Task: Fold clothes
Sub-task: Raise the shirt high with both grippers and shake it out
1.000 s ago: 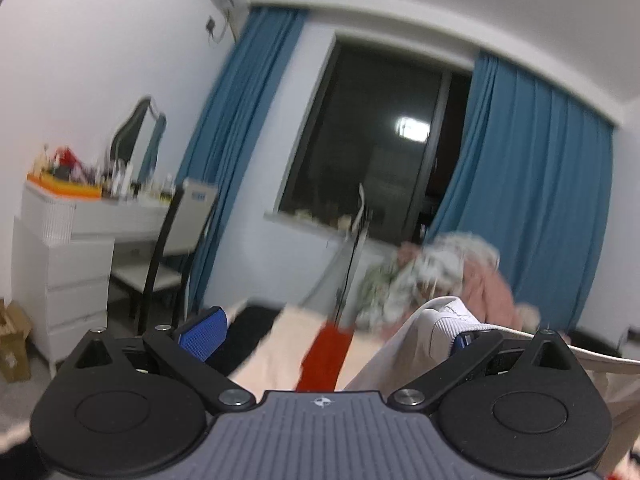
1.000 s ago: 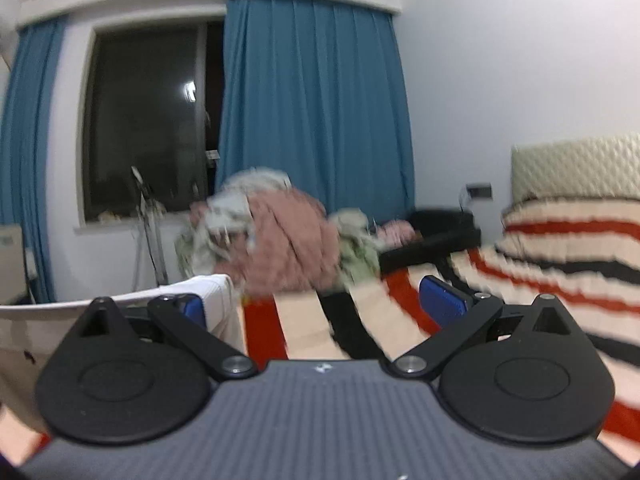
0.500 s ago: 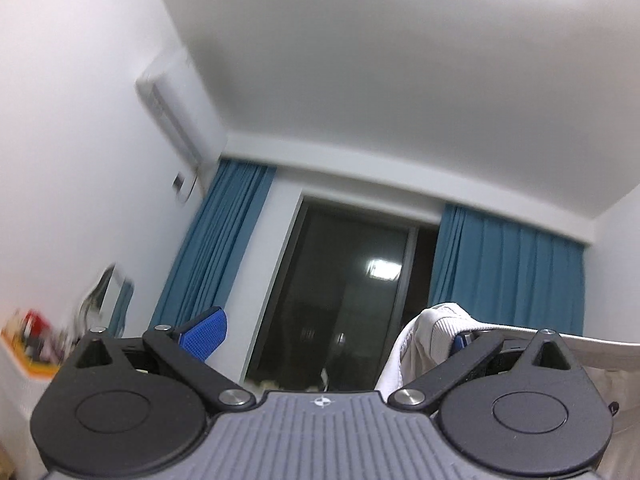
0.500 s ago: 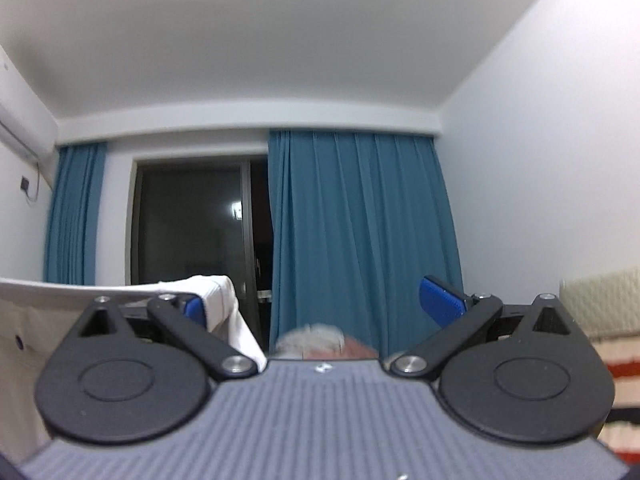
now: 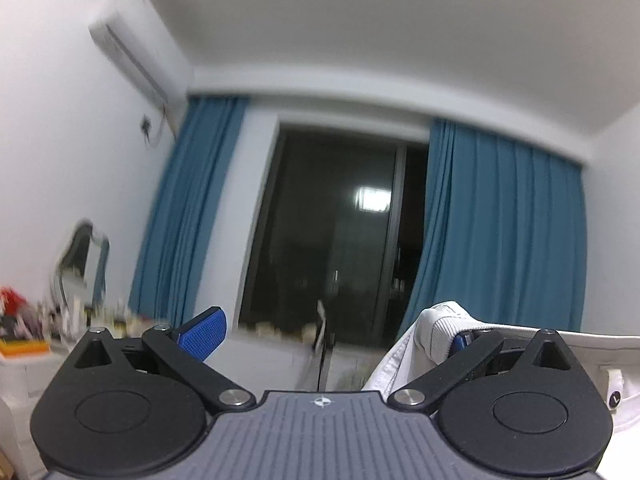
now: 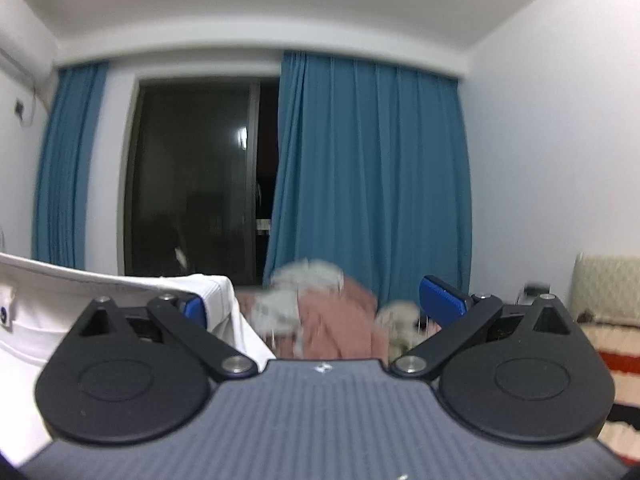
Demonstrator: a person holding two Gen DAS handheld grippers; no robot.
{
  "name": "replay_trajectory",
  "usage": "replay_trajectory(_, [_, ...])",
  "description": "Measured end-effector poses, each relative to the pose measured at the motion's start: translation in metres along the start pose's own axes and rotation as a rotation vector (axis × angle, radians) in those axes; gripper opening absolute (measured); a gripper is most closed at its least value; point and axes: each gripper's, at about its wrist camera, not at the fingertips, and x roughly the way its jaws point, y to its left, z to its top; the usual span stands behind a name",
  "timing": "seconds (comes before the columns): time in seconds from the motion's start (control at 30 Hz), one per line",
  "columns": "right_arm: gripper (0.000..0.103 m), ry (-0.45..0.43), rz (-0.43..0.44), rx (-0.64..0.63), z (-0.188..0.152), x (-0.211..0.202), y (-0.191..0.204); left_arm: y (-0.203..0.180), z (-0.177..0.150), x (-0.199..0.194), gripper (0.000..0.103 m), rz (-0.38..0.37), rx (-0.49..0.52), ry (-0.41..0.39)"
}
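A white garment [image 5: 436,328] hangs over the right finger of my left gripper [image 5: 336,334], stretched off to the right. The same white garment [image 6: 120,300] drapes over the left finger of my right gripper [image 6: 316,306] and runs off to the left. Both grippers have their blue-padded fingers spread wide, and the cloth hooks on one finger of each. Both are held high and aimed at the window wall. The lower part of the garment is hidden below the gripper bodies.
A pile of pink and pale clothes [image 6: 320,312] lies ahead on the striped bed [image 6: 616,360]. Blue curtains [image 6: 368,176] flank a dark window [image 5: 332,240]. A dressing table with a mirror [image 5: 80,264] stands at the left, an air conditioner [image 5: 128,60] above it.
Both grippers swung up to face the ceiling half a second ago and have now tilted partly back down. The white garment stays hooked on both.
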Motion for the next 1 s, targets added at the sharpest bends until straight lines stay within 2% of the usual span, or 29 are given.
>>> replay_trajectory(0.13, [0.103, 0.104, -0.022, -0.013, -0.069, 0.099, 0.018, -0.006, -0.080, 0.103, 0.103, 0.020, 0.061, 0.094])
replay_trajectory(0.23, [0.103, 0.158, -0.042, -0.015, -0.128, 0.184, 0.034, -0.019, -0.150, 0.192, 0.103, 0.037, 0.106, 0.141])
replay_trajectory(0.33, [0.103, 0.212, -0.053, -0.033, -0.201, 0.266, 0.046, -0.028, -0.232, 0.280, 0.103, 0.044, 0.112, 0.225])
replay_trajectory(0.4, [0.103, 0.249, -0.061, -0.044, -0.249, 0.321, 0.053, -0.028, -0.295, 0.339, 0.103, 0.048, 0.085, 0.321])
replay_trajectory(0.5, [0.103, 0.354, -0.041, -0.039, -0.322, 0.385, 0.064, -0.022, -0.382, 0.411, 0.103, 0.032, 0.062, 0.476])
replay_trajectory(0.6, [0.103, 0.479, -0.002, -0.057, -0.384, 0.435, 0.067, -0.026, -0.457, 0.453, 0.103, 0.019, 0.061, 0.658])
replay_trajectory(0.67, [0.103, 0.599, 0.022, -0.080, -0.416, 0.458, 0.069, -0.016, -0.489, 0.470, 0.102, 0.001, 0.085, 0.760])
replay_trajectory(0.7, [0.103, 0.655, 0.029, -0.103, -0.429, 0.469, 0.071, -0.012, -0.505, 0.478, 0.102, -0.009, 0.097, 0.810])
replay_trajectory(0.77, [0.103, 0.752, 0.108, -0.164, -0.445, 0.481, 0.085, -0.007, -0.516, 0.487, 0.102, -0.053, 0.110, 0.900])
replay_trajectory(0.83, [0.103, 0.790, 0.179, -0.200, -0.442, 0.478, 0.099, -0.002, -0.515, 0.499, 0.103, -0.101, 0.130, 0.959])
replay_trajectory(0.9, [0.103, 0.826, 0.250, -0.236, -0.439, 0.475, 0.112, -0.008, -0.507, 0.497, 0.103, -0.159, 0.197, 1.042])
replay_trajectory(0.97, [0.103, 0.862, 0.321, -0.273, -0.435, 0.472, 0.125, -0.016, -0.492, 0.492, 0.103, -0.201, 0.281, 1.058])
replay_trajectory(1.0, [0.103, 0.850, 0.333, -0.254, -0.426, 0.466, 0.128, -0.016, -0.482, 0.485, 0.103, -0.203, 0.272, 1.024])
